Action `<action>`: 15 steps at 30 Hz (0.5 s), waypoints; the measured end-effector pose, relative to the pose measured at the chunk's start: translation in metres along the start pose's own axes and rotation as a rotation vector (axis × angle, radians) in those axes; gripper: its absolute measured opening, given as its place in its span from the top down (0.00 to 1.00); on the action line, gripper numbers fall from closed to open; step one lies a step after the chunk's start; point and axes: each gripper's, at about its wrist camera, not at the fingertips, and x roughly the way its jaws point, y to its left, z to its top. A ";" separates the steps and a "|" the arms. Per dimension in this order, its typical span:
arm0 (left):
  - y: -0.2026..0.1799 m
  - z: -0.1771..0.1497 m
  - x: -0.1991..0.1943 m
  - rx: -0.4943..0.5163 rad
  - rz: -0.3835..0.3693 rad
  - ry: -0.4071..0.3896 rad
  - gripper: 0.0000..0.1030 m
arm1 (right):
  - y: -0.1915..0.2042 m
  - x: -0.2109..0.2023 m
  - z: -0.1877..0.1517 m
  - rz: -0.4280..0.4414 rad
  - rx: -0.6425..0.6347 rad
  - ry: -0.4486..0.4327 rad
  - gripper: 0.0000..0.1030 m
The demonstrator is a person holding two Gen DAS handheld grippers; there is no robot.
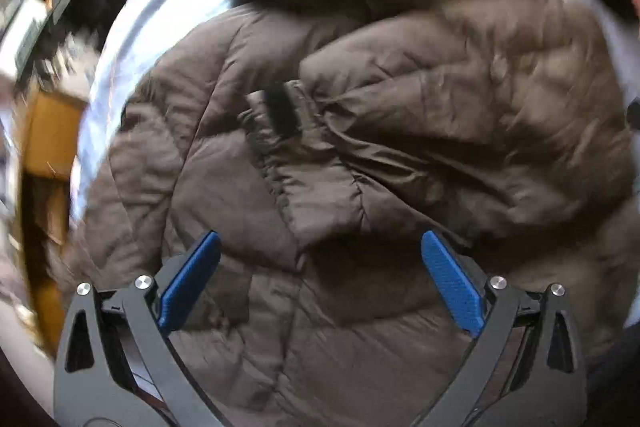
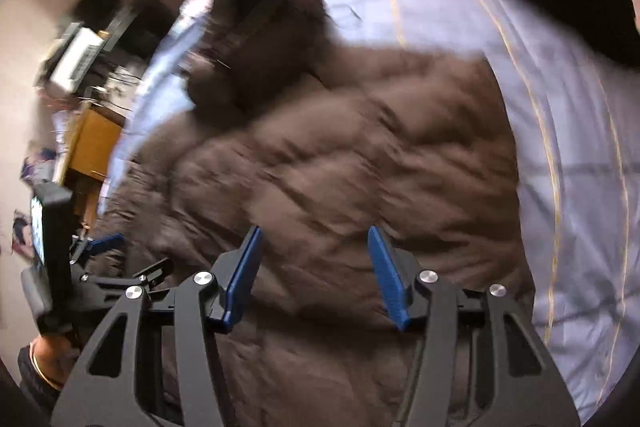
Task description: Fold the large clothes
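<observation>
Both grippers released, nothing between pads: left gripper (image 1: 320, 281), right gripper (image 2: 314, 273), hovering over brown puffer jacket (image 1: 400, 131) spread on blue bedsheet (image 2: 560, 147). Soft, bulky, slick shell; pinch hem or cuff (image 1: 276, 131), fur hood (image 2: 260, 27) farthest

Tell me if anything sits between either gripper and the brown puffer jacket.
Nothing visible does. The left gripper and right gripper both hang open directly over the brown puffer jacket, which lies on the pale blue bedcover.

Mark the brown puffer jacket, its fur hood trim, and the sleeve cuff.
brown puffer jacket (image 1: 400, 327), left wrist view, quilted body.
fur hood trim (image 2: 260, 15), right wrist view, dark fur.
sleeve cuff (image 1: 276, 143), left wrist view, elastic gathered edge.
</observation>
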 end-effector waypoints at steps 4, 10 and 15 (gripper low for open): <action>-0.018 0.017 0.036 0.024 0.045 0.021 0.02 | -0.013 0.042 -0.006 -0.098 -0.024 0.086 0.45; -0.011 0.035 0.064 -0.068 0.008 0.052 0.02 | -0.022 0.069 0.010 -0.122 -0.007 0.018 0.45; 0.020 0.028 0.022 -0.130 -0.074 -0.006 0.02 | -0.016 0.054 0.010 -0.092 0.006 0.037 0.41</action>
